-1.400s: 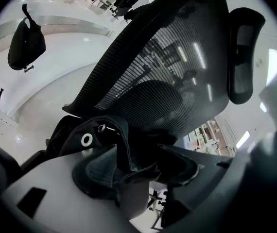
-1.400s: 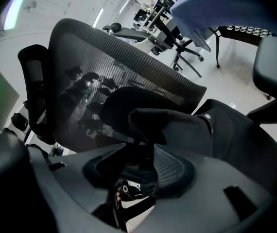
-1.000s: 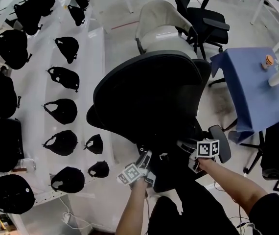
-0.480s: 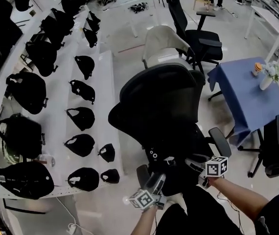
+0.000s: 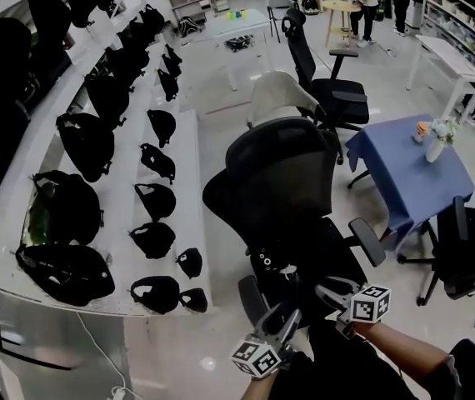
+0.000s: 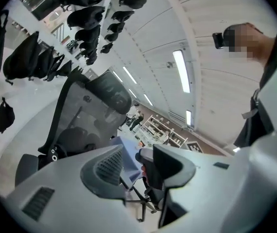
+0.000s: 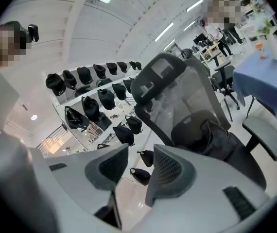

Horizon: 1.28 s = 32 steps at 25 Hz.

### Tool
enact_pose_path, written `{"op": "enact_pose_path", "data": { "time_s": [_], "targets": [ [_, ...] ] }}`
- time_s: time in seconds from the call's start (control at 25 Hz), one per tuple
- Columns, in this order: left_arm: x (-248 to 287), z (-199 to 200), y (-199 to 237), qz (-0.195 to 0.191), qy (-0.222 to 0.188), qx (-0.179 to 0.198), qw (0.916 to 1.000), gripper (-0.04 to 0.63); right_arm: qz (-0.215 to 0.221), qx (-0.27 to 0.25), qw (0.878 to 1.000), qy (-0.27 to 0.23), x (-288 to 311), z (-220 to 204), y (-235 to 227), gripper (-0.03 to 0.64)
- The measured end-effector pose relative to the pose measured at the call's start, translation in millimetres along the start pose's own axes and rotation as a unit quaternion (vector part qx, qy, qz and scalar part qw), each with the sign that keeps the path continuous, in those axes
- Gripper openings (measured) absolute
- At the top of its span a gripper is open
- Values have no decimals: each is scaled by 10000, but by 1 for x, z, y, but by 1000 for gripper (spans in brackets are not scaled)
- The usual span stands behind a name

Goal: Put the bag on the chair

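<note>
White shelves point(image 5: 194, 182) of bags point(image 5: 87, 144), black chair point(image 5: 281, 169), seemingly holding bag point(image 7: 204, 132)

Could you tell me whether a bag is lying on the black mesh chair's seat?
Yes, the right gripper view shows a dark bag resting on the chair's seat against the mesh backrest.

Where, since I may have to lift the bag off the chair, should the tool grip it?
Probably its upper edge, coming from the open front and slightly above. The bag slumps on the seat against the mesh backrest, which blocks the rear, and the armrests flank the sides.
</note>
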<state>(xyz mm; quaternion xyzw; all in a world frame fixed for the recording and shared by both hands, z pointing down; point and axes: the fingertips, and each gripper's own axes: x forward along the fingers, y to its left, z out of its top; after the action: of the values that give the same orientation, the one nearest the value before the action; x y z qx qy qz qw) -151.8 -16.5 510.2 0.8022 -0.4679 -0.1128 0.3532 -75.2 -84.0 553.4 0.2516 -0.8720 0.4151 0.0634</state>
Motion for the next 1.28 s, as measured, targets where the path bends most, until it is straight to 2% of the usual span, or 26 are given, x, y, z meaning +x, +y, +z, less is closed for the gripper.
{"op": "enact_pose_path", "data": {
  "time_s": [0.16,0.36,0.48,0.68,0.84,0.96,1.16,1.28],
  "targets": [
    [-34,16,-28,-62,-302,443,9985,120,-202,-365,9990,-143,-33,-3,35,140],
    [-71,15,-54,-193,-637,698,9953,32,-459,-463,9967,-484,-67,-6,53,129],
    [-80,8,-66,-127,-601,794,9950,14,-678,-614,9942,-566,-82,0,61,129],
    [-92,-13,-76,-250,-409,937,9944,11,-867,-647,9905,-853,-106,-5,81,112],
    [-94,-12,-88,-58,-489,1131,9924,11,-977,-838,9881,-845,-129,-2,83,61],
    [-86,-9,-97,203,-586,1323,9893,11,-1112,-1173,9828,-897,-149,12,73,26],
    [-75,-4,-113,898,-667,1620,9804,9,-1074,-1844,9731,-867,-189,36,61,20],
    [-58,-6,-142,1029,-725,1897,9737,11,-1053,-2242,9653,-826,-217,52,50,8]
  ]
}}
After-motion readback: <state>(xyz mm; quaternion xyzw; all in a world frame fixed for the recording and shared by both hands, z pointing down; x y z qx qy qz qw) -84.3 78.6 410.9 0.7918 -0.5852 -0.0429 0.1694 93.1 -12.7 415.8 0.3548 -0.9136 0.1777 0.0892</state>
